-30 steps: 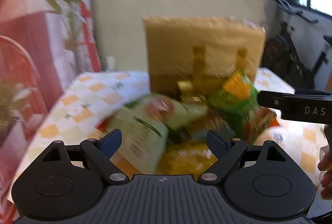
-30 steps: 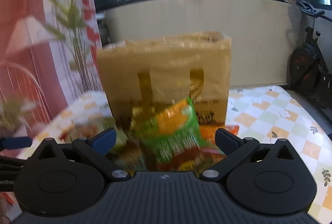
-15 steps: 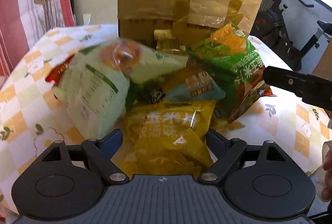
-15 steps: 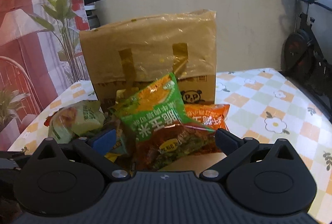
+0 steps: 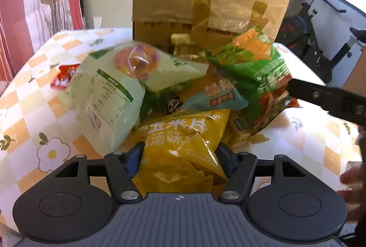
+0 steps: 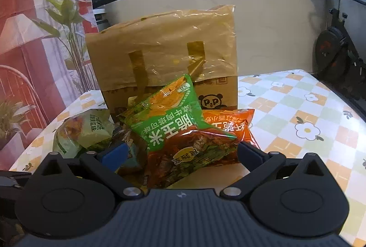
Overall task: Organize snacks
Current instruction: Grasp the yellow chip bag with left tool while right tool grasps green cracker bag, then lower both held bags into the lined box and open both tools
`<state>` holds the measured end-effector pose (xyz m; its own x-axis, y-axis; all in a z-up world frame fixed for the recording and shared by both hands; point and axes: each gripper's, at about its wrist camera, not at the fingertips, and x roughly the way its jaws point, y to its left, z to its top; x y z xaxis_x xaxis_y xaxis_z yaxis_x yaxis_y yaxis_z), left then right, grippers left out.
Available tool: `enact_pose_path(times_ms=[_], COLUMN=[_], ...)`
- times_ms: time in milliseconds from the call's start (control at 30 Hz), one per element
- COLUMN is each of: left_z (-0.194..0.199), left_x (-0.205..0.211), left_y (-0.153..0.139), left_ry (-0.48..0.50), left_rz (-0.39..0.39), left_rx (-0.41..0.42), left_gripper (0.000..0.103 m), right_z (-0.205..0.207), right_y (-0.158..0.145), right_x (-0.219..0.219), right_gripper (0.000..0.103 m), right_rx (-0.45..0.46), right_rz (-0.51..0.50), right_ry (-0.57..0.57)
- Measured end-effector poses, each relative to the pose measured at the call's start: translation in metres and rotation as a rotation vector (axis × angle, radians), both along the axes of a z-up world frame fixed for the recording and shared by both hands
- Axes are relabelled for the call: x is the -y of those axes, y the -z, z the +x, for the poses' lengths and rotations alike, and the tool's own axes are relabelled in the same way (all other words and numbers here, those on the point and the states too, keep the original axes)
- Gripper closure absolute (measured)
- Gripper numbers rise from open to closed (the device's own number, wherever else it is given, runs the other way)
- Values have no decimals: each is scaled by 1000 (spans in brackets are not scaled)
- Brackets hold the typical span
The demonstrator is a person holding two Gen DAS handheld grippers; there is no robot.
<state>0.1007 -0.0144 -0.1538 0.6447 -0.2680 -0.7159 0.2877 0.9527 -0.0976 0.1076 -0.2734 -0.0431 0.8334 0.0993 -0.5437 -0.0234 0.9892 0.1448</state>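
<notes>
A heap of snack bags lies on the checked tablecloth (image 5: 34,114) in front of a tall cardboard box (image 5: 205,6). My left gripper (image 5: 180,158) is closing its jaws on a yellow chip bag (image 5: 183,139) at the near edge of the heap, and both pads touch its sides. Behind it lie a pale green bag (image 5: 109,91), a teal packet (image 5: 217,96) and a green and red bag (image 5: 258,68). My right gripper (image 6: 181,154) is open, with the green and red bag (image 6: 169,116) lying loose between its wide fingers. An orange bag (image 6: 228,121) lies behind it.
A red packet (image 5: 64,75) peeks out at the heap's left. Bare tablecloth (image 6: 297,114) stretches to the right of the heap. An exercise bike (image 6: 336,57) stands beyond the table's right edge, a leafy plant (image 6: 61,6) at the left. A person's hand (image 5: 352,178) shows at the right.
Both grippers have dropped toward the heap. The left jaws have narrowed around the yellow chip bag. The right gripper's fingers remain wide apart.
</notes>
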Motion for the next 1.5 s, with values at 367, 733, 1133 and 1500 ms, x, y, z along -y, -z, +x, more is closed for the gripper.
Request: enact_pose_path(times_ms=[367, 733, 1133, 1500], left_z=[-19, -22, -25, 5], left_x=[4, -3, -15, -21], left_y=[-29, -36, -63, -110], left_ry=[15, -15, -46, -77], left_rz=[-32, -51, -42, -49], left_rx=[155, 212, 322, 455], left_gripper=[37, 37, 37, 37], right_z=[33, 79, 47, 39], right_y=[3, 29, -7, -71], right_x=[-8, -23, -8, 11], right_gripper=[10, 18, 28, 28], right_rx=[26, -70, 0, 231], right_rz=[-218, -271, -147, -80], right_ry=[-213, -310, -271, -182])
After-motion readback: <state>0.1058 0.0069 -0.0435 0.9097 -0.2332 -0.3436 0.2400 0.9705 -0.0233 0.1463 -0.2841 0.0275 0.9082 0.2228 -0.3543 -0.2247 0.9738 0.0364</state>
